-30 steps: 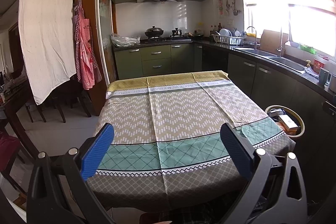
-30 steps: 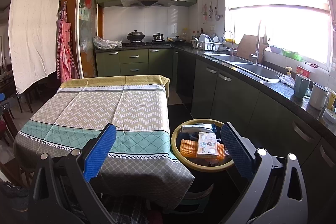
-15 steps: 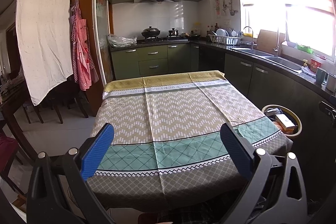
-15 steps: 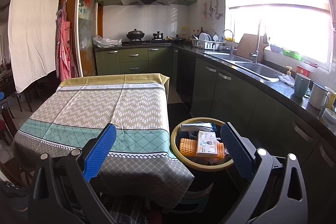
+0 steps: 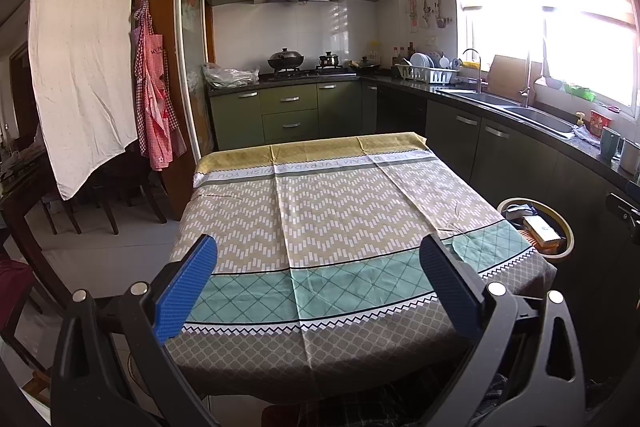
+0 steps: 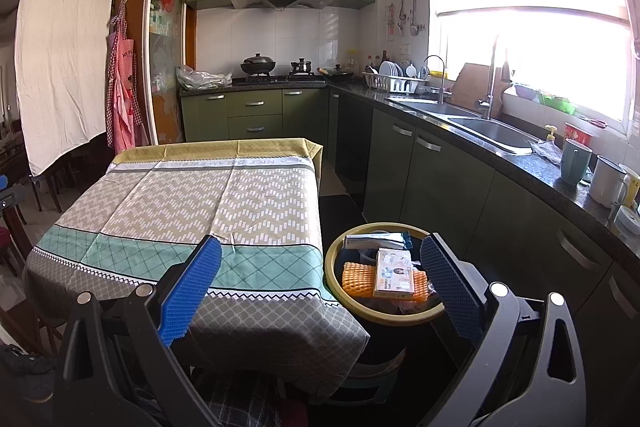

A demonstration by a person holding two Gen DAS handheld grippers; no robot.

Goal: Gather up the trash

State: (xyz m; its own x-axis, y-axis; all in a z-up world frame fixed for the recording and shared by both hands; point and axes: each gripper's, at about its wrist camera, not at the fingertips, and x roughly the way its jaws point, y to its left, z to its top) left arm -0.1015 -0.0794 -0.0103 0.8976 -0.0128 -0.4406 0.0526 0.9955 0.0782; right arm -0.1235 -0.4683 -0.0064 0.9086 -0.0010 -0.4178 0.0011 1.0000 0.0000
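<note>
A round bin with a yellow rim (image 6: 334,281) stands on the floor right of the table; it also shows in the left wrist view (image 5: 570,233). In it lie a white printed box (image 6: 394,273), an orange mesh piece (image 6: 356,277) and a white packet (image 6: 370,241). The table has a patterned cloth (image 5: 320,227) with nothing on it. My left gripper (image 5: 318,285) is open and empty over the table's near edge. My right gripper (image 6: 320,283) is open and empty, near the table's right corner and the bin.
Green cabinets and a dark counter (image 6: 520,167) with a sink (image 6: 492,131), mugs (image 6: 574,161) and a dish rack (image 6: 394,83) run along the right. A stove with pots (image 5: 286,61) is at the back. Chairs (image 5: 60,203) and a hanging white sheet (image 5: 80,67) are on the left.
The left wrist view has shifted slightly to the right and back, so the table and bin sit a little further left in frame. The right view is almost unchanged. Both grippers stay open.
</note>
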